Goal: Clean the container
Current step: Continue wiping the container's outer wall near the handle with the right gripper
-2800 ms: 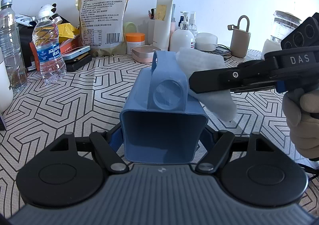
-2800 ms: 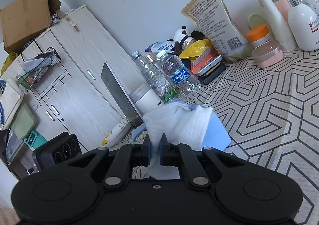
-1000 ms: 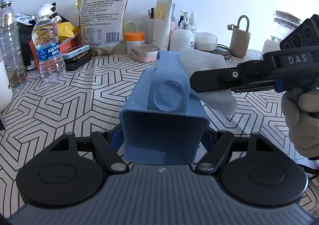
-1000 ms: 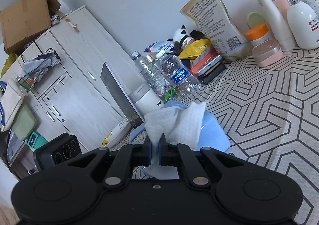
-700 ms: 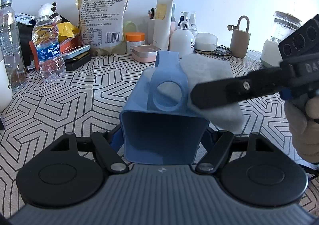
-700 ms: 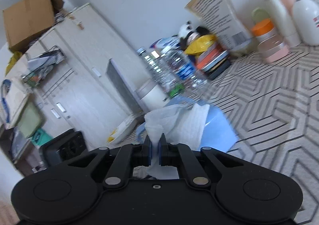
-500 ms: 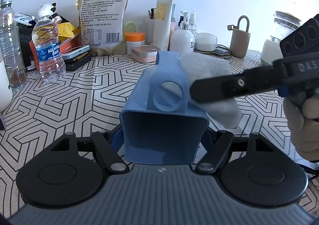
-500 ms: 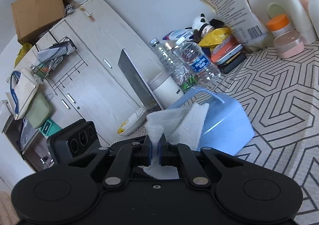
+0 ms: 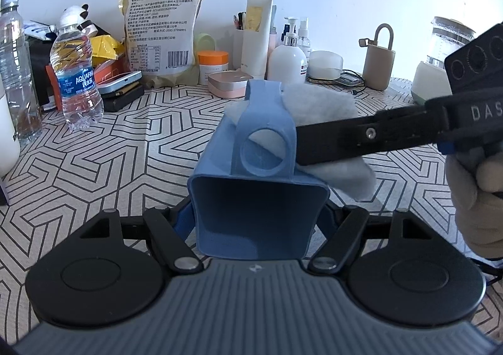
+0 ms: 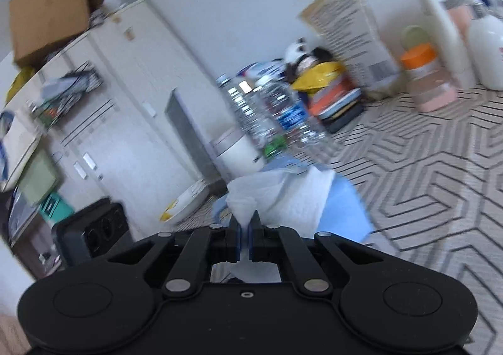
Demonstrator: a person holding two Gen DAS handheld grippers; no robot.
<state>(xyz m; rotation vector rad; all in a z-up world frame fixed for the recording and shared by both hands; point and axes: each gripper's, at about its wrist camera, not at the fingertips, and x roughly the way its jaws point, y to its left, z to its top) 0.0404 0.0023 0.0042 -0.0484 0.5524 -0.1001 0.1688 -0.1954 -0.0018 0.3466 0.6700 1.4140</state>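
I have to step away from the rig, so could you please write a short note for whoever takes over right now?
Left gripper: shut on the blue container, holding it on its side over the patterned table.
Right gripper: shut on the white wipe, which is pressed against the container's outer side by the handle.
Done: container and wipe both gripped, outside being wiped.
Left: how much of the outside is clean can't be told. The inside isn't visible, so wipe it too, then set both down.

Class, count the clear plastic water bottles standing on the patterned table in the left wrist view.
2. The labelled clear plastic water bottle stands at the left; the taller clear plastic bottle stands beside it at the far-left edge. Others may hide behind clutter.
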